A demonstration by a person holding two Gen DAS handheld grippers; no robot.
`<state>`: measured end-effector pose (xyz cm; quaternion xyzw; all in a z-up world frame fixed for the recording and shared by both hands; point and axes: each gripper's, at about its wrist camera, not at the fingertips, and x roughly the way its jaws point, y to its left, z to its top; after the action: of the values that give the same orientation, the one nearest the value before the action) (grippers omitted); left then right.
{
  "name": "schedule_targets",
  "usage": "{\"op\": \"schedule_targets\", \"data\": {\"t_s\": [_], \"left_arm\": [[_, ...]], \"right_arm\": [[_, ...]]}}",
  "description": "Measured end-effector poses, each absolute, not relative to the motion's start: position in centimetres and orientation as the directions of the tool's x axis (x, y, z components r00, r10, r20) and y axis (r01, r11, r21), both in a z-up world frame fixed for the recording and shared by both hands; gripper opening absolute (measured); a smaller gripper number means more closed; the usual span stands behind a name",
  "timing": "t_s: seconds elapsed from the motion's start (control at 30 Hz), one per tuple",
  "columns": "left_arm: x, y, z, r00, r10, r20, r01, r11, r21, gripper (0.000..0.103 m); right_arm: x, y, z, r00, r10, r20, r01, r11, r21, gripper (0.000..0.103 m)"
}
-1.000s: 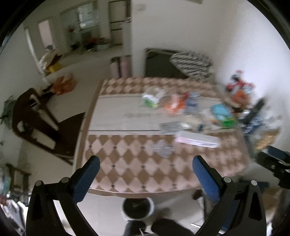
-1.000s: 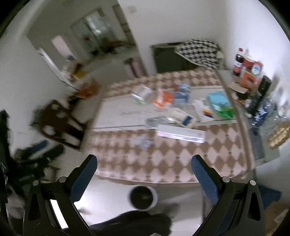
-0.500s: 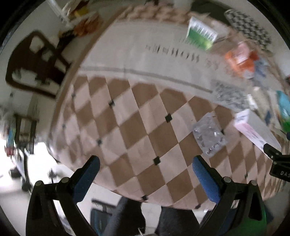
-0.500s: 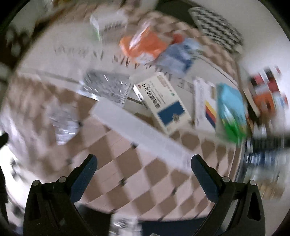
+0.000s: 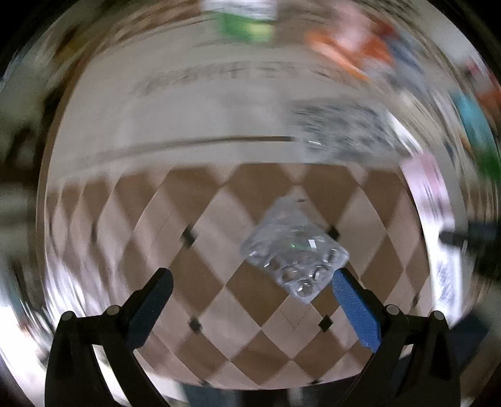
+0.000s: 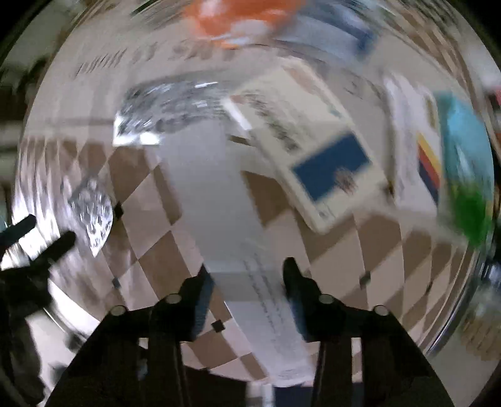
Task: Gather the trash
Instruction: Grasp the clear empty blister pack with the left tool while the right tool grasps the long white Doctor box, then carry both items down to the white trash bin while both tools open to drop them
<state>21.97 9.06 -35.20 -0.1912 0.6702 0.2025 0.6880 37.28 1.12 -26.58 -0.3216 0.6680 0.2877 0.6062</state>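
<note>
A clear blister pack (image 5: 294,250) lies on the checkered tablecloth (image 5: 219,225). My left gripper (image 5: 250,281) is open just above the cloth, with the pack beside its right finger (image 5: 353,308). A long white box (image 6: 231,216) lies lengthwise between the fingers of my right gripper (image 6: 247,275), whose jaws are narrowed around it; contact is blurred. The blister pack also shows at the left of the right wrist view (image 6: 92,209).
A silver foil sheet (image 6: 169,103), a white and blue medicine box (image 6: 310,156), an orange packet (image 6: 238,18), a teal and green pack (image 6: 466,162) and a green box (image 5: 247,18) lie farther back. The table's front edge is close below both grippers.
Both grippers dropped from a high view of the room down close to the table. The right jaws narrowed around the long white box. The left gripper came down next to the blister pack.
</note>
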Motion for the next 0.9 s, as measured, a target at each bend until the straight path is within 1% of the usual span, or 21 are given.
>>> {"op": "schedule_targets", "data": {"t_s": [0.13,0.23,0.33,0.37,0.4,0.43,0.6,0.63,0.67,0.7,0.77,0.8,0.9], "left_arm": [[24.1,7.6,-36.0,-0.032,-0.009,-0.999,-0.346,0.938,0.003,0.103],[25.2,7.2,-36.9,-0.076,0.003,-0.997,-0.281,0.959,0.024,0.103],[25.7,6.9,-37.4,-0.097,-0.006,-0.995,-0.247,0.969,0.018,0.103],[25.8,6.8,-37.6,-0.104,-0.006,-0.995,-0.237,0.971,0.019,0.101],[25.9,6.3,-38.4,-0.107,-0.005,-0.994,-0.235,0.972,0.02,0.091],[25.9,6.2,-38.5,-0.112,-0.002,-0.994,-0.237,0.971,0.025,0.073],[25.9,6.4,-39.5,-0.084,-0.011,-0.996,-0.269,0.963,0.012,0.068],[26.1,6.7,-39.5,-0.078,-0.011,-0.997,-0.272,0.962,0.011,0.066],[25.9,6.7,-39.4,-0.071,-0.008,-0.997,-0.277,0.961,0.012,0.065],[25.6,7.2,-38.2,-0.068,-0.006,-0.998,-0.281,0.96,0.013,0.063],[24.9,7.7,-37.1,-0.056,0.02,-0.998,-0.297,0.954,0.036,0.063],[24.4,7.5,-35.7,-0.051,0.026,-0.998,-0.307,0.951,0.04,0.063],[23.6,7.5,-34.1,-0.03,0.037,-0.999,-0.345,0.938,0.045,0.063]], "right_arm": [[38.3,-1.1,-27.5,-0.088,-0.068,-0.994,-0.713,0.701,0.015,0.044],[38.4,-1.7,-29.1,-0.098,-0.07,-0.993,-0.704,0.71,0.019,0.044],[38.4,-2.2,-30.4,-0.102,-0.076,-0.992,-0.698,0.716,0.017,0.046],[38.4,-2.3,-30.7,-0.104,-0.077,-0.992,-0.696,0.718,0.018,0.046],[38.5,-2.4,-30.3,-0.11,-0.081,-0.991,-0.693,0.72,0.018,0.047],[38.1,-2.4,-30.9,-0.11,-0.079,-0.991,-0.692,0.722,0.019,0.047],[37.2,-3.5,-33.7,-0.115,-0.094,-0.989,-0.706,0.708,0.015,0.047],[36.9,-3.8,-34.2,-0.116,-0.098,-0.988,-0.709,0.705,0.013,0.046],[36.6,-4.0,-34.7,-0.119,-0.094,-0.988,-0.71,0.704,0.018,0.043],[36.3,-4.3,-35.0,-0.107,-0.086,-0.991,-0.713,0.701,0.016,0.043],[35.4,-4.8,-35.2,-0.097,-0.081,-0.992,-0.716,0.698,0.013,0.043],[35.6,-4.4,-34.7,-0.106,-0.068,-0.992,-0.709,0.705,0.027,0.042],[34.4,-5.2,-34.9,-0.11,-0.028,-0.994,-0.69,0.722,0.056,0.042]]}}
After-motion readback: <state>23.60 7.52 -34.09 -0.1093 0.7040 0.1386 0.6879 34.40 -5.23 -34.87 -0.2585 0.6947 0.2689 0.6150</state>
